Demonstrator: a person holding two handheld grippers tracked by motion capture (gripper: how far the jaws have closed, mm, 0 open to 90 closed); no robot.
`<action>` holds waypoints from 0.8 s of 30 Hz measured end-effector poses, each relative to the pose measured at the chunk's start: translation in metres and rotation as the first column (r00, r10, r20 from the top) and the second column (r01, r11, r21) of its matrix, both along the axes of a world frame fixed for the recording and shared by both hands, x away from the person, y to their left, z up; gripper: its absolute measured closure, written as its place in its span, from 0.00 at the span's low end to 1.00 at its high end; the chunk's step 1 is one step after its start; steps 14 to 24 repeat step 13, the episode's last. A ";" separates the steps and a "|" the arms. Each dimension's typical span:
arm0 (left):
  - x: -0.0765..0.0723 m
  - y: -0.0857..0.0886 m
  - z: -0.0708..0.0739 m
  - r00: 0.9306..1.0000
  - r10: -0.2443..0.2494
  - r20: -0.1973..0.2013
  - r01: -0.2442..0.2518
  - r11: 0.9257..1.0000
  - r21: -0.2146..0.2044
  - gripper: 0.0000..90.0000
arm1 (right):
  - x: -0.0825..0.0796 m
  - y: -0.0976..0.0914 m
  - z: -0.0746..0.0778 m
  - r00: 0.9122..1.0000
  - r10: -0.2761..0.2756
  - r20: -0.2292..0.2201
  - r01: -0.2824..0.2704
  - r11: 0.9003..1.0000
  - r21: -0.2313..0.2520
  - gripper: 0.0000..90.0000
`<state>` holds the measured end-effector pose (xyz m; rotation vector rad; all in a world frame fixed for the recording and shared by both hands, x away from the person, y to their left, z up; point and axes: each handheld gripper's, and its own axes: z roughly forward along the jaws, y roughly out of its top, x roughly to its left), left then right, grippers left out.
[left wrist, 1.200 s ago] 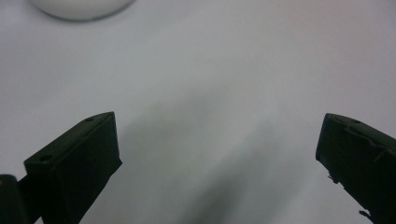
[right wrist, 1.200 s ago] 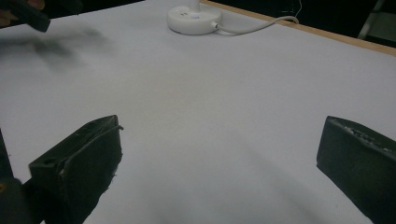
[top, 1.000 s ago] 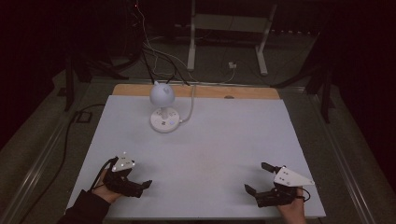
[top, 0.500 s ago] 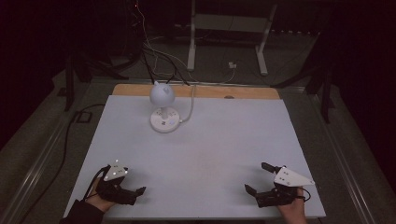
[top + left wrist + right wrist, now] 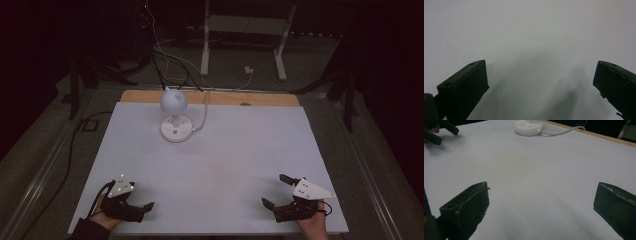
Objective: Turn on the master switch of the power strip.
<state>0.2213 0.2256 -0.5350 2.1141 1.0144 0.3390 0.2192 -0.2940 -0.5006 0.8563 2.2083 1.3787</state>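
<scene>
We seem to be in a lab or test room set up for recording, kept dark apart from the lit worktop. The worktop is a plain white sheet over a wooden board whose bare edge shows at the far side. On it stands a small white desk lamp with its cord running off the back. Loose cables trail over the grey floor behind, near the white metal legs of a stand.

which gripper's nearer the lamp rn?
Left. The left gripper sits near the table's front-left, below the lamp; the right gripper is off at front-right, farther away.
</scene>
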 end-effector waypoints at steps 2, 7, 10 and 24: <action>0.000 -0.001 0.000 1.000 -0.003 0.002 0.003 1.000 0.003 0.00 | 0.000 0.000 0.000 1.000 0.000 0.003 0.000 1.000 0.000 0.00; 0.000 0.001 0.002 1.000 0.006 0.007 -0.006 1.000 -0.009 0.00 | 0.000 0.000 0.000 1.000 0.003 0.003 -0.003 1.000 0.001 0.00; 0.000 0.001 0.003 1.000 0.010 0.010 -0.010 1.000 -0.016 0.00 | 0.000 0.001 0.000 1.000 0.007 0.002 -0.007 1.000 -0.001 0.00; 0.001 0.001 0.004 1.000 0.010 0.010 -0.010 1.000 -0.021 0.00 | 0.000 0.001 0.000 1.000 0.006 0.002 -0.006 1.000 -0.002 0.00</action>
